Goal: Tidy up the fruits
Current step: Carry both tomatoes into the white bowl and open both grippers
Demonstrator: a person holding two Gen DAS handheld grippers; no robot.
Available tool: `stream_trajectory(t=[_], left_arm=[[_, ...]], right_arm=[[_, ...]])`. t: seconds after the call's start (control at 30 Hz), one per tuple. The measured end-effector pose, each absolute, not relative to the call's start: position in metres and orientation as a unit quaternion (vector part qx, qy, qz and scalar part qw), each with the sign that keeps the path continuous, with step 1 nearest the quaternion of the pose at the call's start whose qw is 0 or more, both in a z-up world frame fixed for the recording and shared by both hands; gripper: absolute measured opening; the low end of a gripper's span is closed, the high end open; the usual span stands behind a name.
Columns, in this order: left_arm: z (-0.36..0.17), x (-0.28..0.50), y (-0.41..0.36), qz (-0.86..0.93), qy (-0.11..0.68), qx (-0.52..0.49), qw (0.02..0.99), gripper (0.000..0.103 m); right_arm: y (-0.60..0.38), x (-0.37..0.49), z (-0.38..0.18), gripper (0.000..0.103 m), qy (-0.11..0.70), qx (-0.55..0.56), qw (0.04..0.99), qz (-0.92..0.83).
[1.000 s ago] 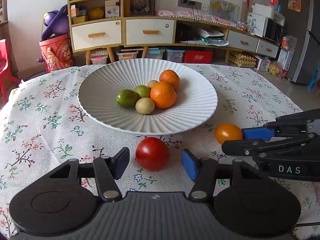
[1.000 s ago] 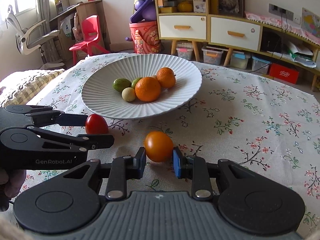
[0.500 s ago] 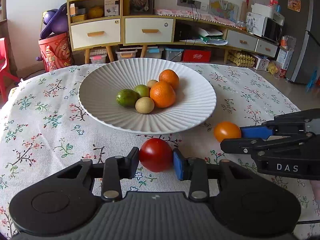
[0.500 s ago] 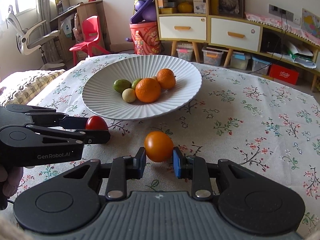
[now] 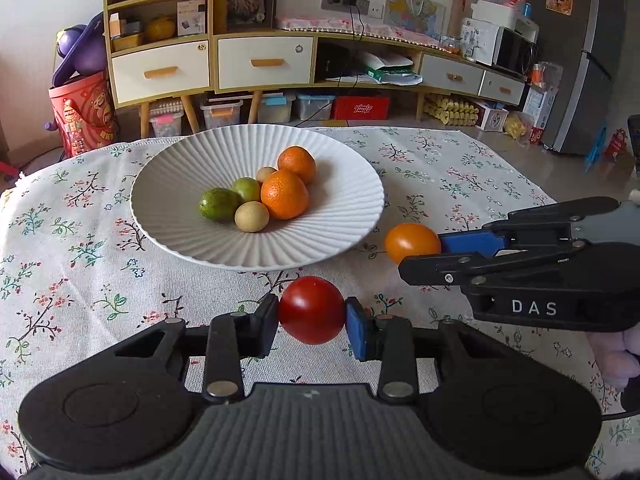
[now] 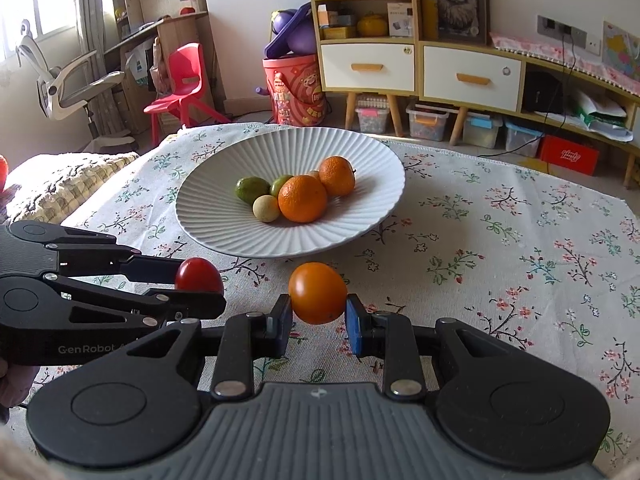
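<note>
My left gripper [image 5: 312,322] is shut on a red tomato [image 5: 311,310] and holds it a little above the flowered tablecloth, near the front of a white ribbed plate [image 5: 344,216]. My right gripper [image 6: 319,318] is shut on an orange tomato [image 6: 318,292], also lifted just off the cloth. The plate [image 6: 360,224] holds two oranges [image 5: 285,194], two green fruits [image 5: 218,204] and small pale round fruits [image 5: 251,217]. Each gripper shows in the other's view: the right gripper [image 5: 432,254] with the orange tomato [image 5: 412,242], the left gripper [image 6: 188,284] with the red tomato [image 6: 199,275].
The table's far edge lies just behind the plate. Beyond it stand a wooden sideboard [image 5: 264,64], a red barrel [image 5: 82,114], storage boxes on the floor and a red child's chair [image 6: 180,92]. A cushion [image 6: 60,184] lies left of the table.
My left gripper closed on the red tomato and lifted it slightly. My right gripper, shut on the orange tomato throughout, raised it too. The plate looks farther and lower in both views.
</note>
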State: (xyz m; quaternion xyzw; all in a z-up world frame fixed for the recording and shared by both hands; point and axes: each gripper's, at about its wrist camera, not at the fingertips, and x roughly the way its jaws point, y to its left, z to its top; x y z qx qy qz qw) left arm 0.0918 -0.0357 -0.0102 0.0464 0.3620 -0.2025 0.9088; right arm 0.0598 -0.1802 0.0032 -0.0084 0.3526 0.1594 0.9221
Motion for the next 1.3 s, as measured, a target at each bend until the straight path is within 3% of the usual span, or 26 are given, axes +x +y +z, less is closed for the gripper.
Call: stream_trajectory(t=[0.5, 1.3], left_arm=[[0.011, 0.103, -0.03, -0.196, 0.335, 0.02, 0.922, 0.021], [-0.008, 0.141, -0.029, -0.129, 0.337, 0.028, 0.932, 0.022]], right_arm=[[-0.178, 0.073, 0.019, 0.025, 0.329, 0.0, 0.932, 0.151], [-0.165, 0.114, 0.012, 0.026, 0.343, 0.0, 0.932, 0.122]])
